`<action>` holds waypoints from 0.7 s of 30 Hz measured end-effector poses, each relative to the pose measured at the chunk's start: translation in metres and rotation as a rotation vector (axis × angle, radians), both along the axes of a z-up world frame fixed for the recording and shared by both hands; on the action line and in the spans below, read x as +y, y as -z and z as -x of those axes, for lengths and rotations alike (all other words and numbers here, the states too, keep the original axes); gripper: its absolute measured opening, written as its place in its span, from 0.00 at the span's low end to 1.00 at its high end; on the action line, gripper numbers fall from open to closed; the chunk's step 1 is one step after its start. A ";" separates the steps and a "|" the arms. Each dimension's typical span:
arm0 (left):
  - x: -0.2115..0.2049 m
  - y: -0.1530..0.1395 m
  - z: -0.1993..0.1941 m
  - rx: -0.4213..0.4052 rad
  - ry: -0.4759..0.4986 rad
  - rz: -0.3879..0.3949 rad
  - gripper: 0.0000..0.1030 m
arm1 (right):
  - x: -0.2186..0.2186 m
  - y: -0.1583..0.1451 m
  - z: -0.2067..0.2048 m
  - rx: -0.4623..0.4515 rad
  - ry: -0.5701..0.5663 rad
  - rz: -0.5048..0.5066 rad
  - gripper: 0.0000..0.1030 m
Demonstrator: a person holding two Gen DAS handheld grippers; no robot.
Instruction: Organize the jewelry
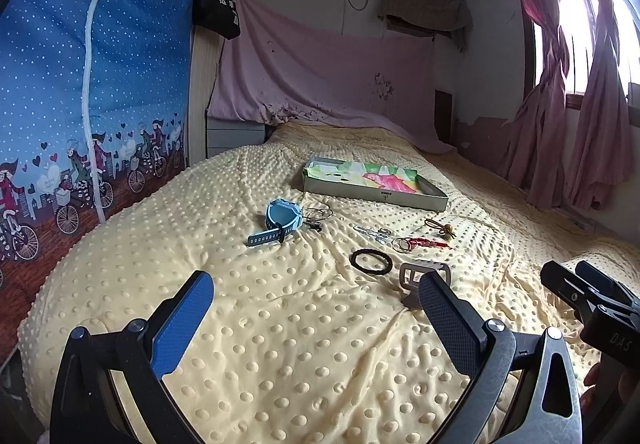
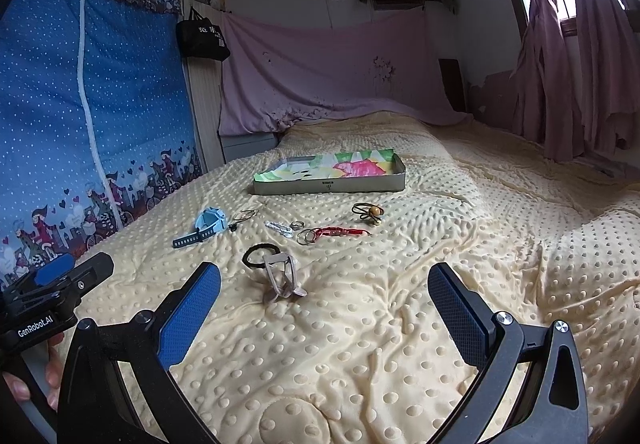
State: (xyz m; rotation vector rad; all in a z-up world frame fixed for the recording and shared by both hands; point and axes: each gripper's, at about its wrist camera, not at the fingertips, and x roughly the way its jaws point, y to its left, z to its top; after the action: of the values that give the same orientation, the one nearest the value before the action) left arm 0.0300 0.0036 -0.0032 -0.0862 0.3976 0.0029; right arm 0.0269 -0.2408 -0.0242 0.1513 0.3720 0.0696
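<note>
A: Why is the jewelry scattered mid-bed?
B: Unsorted: light blue plastic watch (image 2: 208,225), black elastic hair ring (image 2: 262,254), red woven keyring strap (image 2: 338,232) lie just short of the shallow colourful-lined tray (image 2: 328,186), towards the headboard end.
A: The tools?
B: Left tool (image 1: 316,318) and right tool (image 2: 324,314) both wide, empty, hovering near the foot edge

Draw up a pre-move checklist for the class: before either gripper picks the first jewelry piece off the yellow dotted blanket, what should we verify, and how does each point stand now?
1. Left gripper open and empty: ok.
2. Right gripper open and empty: ok.
3. Shallow grey tray with colourful lining free to receive items: ok, nothing seen inside.
4. Beige plastic hair claw unobstructed: not ok, it overlaps the black elastic hair band.
5. Light blue wristwatch clear of neighbours: cannot tell, thin metal rings lie close beside it.
</note>
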 end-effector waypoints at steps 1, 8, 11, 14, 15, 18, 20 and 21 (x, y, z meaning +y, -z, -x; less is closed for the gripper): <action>0.000 0.000 -0.002 0.002 -0.001 -0.001 1.00 | 0.000 0.000 -0.003 0.003 -0.001 0.000 0.99; 0.002 0.001 -0.028 0.014 -0.011 -0.006 1.00 | 0.002 0.002 -0.024 0.019 -0.016 -0.004 0.99; 0.005 0.002 -0.040 0.014 -0.016 0.006 1.00 | 0.003 0.002 -0.035 0.017 -0.021 -0.007 0.99; 0.006 0.003 -0.055 0.022 -0.016 0.003 1.00 | 0.005 0.003 -0.048 0.027 -0.034 -0.009 0.99; 0.005 0.004 -0.063 0.027 -0.013 -0.004 1.00 | 0.006 0.005 -0.053 0.034 -0.042 -0.011 0.99; 0.005 0.008 -0.082 0.055 -0.003 -0.011 1.00 | 0.008 0.009 -0.071 0.066 -0.064 -0.021 0.99; 0.006 0.013 -0.096 0.077 0.016 -0.001 1.00 | 0.009 0.013 -0.082 0.085 -0.073 -0.026 0.99; 0.006 0.016 -0.103 0.085 0.025 0.004 1.00 | 0.010 0.015 -0.086 0.089 -0.079 -0.027 0.99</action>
State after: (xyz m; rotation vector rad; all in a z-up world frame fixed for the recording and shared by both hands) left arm 0.1332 0.0100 -0.0191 -0.0849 0.4840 -0.0189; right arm 0.1129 -0.2311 -0.0397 0.1665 0.4663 0.1464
